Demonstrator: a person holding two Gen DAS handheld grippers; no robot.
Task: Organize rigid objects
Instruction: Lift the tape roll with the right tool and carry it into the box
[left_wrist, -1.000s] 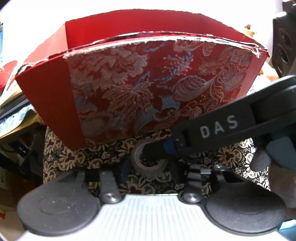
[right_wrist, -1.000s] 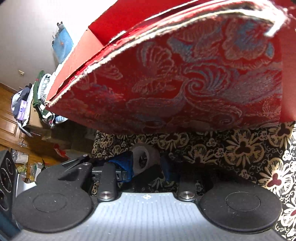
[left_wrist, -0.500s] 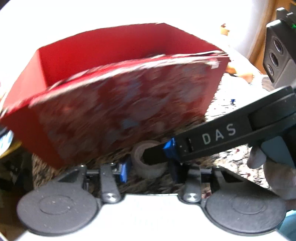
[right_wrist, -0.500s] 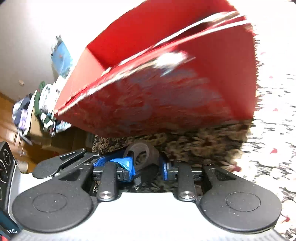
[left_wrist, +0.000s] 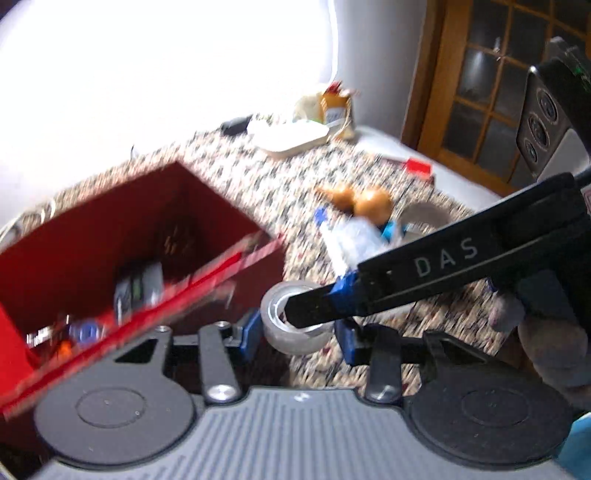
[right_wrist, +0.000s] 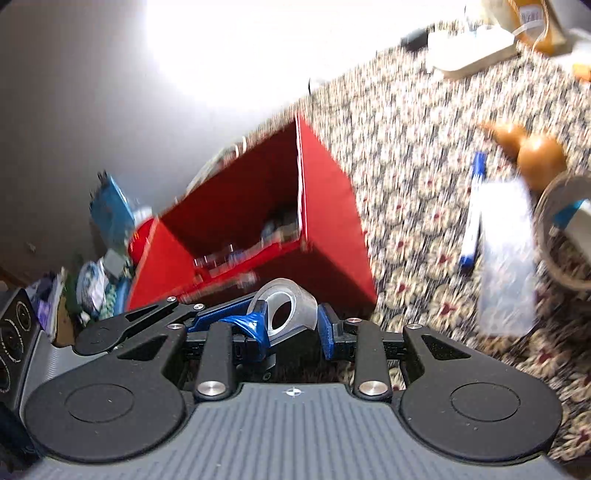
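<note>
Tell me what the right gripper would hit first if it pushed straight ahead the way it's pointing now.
Probably the red box: the right gripper, holding the tape roll with the left gripper, points at the box's near wall and rim. Blur leaves depth uncertain.

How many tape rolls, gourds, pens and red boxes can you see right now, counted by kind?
Tape rolls: 2, the small clear tape roll and the larger tape roll
Gourds: 1, the gourd
Pens: 1, the blue-capped pen
Red boxes: 1, the red box
Total: 5
</note>
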